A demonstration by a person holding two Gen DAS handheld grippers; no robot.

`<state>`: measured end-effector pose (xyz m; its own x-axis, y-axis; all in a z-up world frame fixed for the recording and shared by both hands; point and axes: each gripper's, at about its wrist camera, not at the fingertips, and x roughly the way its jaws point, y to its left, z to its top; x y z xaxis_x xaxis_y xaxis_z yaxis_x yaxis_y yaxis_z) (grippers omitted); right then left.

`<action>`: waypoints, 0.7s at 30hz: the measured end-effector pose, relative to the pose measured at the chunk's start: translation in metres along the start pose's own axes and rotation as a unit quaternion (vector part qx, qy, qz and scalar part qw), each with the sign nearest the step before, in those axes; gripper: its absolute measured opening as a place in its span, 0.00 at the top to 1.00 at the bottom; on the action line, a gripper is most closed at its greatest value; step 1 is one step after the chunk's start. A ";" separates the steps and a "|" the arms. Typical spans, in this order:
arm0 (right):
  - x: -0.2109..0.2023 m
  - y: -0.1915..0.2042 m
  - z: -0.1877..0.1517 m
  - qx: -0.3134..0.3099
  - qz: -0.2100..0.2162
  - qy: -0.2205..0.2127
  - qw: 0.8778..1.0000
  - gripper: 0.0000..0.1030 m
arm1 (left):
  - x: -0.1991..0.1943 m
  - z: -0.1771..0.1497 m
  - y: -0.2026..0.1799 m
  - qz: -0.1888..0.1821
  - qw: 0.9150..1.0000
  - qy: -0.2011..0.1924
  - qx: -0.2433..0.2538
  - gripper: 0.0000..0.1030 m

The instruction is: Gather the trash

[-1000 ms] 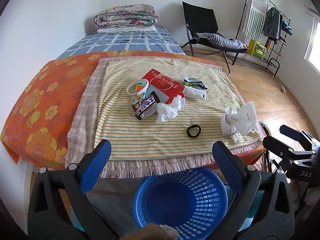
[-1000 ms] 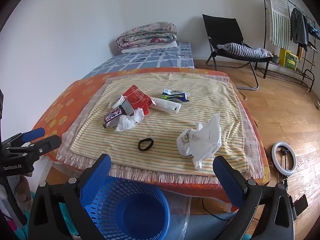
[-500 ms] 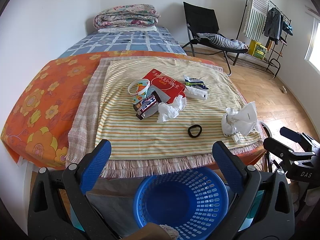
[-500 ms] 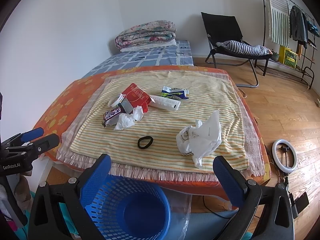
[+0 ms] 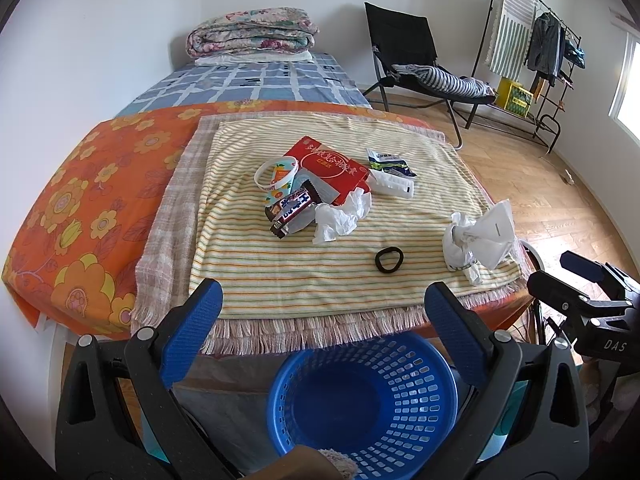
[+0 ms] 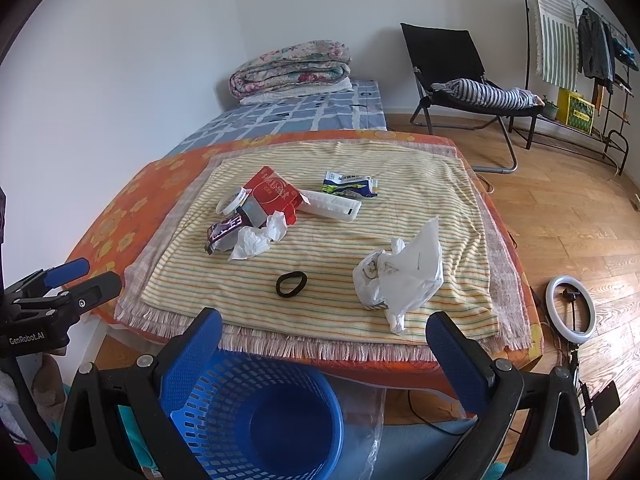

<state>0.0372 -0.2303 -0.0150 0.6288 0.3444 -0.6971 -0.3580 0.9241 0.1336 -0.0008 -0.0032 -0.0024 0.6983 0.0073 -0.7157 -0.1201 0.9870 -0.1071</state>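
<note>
Although both views have crept slightly closer to the bed over the last second, no item has been moved. In the left wrist view, the left hand-held gripper [image 5: 322, 304] is spread wide and empty at the lower centre, above the blue basket [image 5: 362, 400]. Reading left to right across the striped cloth [image 5: 280, 276]: printed cup [image 5: 277, 178], candy wrapper [image 5: 292, 208], red box [image 5: 330, 168], crumpled tissue [image 5: 340, 216], black hair tie [image 5: 389, 259], white plastic bag [image 5: 480, 240]. The right hand-held gripper [image 6: 322, 340] is equally wide and empty. Judged so, collection has not begun; the slow advance suggests a first pick is being lined up.
</note>
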 end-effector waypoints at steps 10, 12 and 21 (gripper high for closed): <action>0.000 0.000 0.000 0.000 0.000 0.000 1.000 0.00 | 0.001 -0.003 -0.002 0.002 1.000 0.000 0.000 0.00; 0.000 0.000 0.000 0.001 0.000 0.000 1.000 0.00 | 0.001 -0.003 -0.001 0.001 1.000 0.000 0.000 0.00; 0.000 0.000 0.000 0.001 0.000 0.001 1.000 0.00 | 0.001 -0.003 -0.001 0.002 1.000 0.000 0.000 0.00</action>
<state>0.0374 -0.2308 -0.0149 0.6280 0.3433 -0.6984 -0.3567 0.9246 0.1338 -0.0016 -0.0050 -0.0052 0.6975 0.0110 -0.7165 -0.1220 0.9871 -0.1037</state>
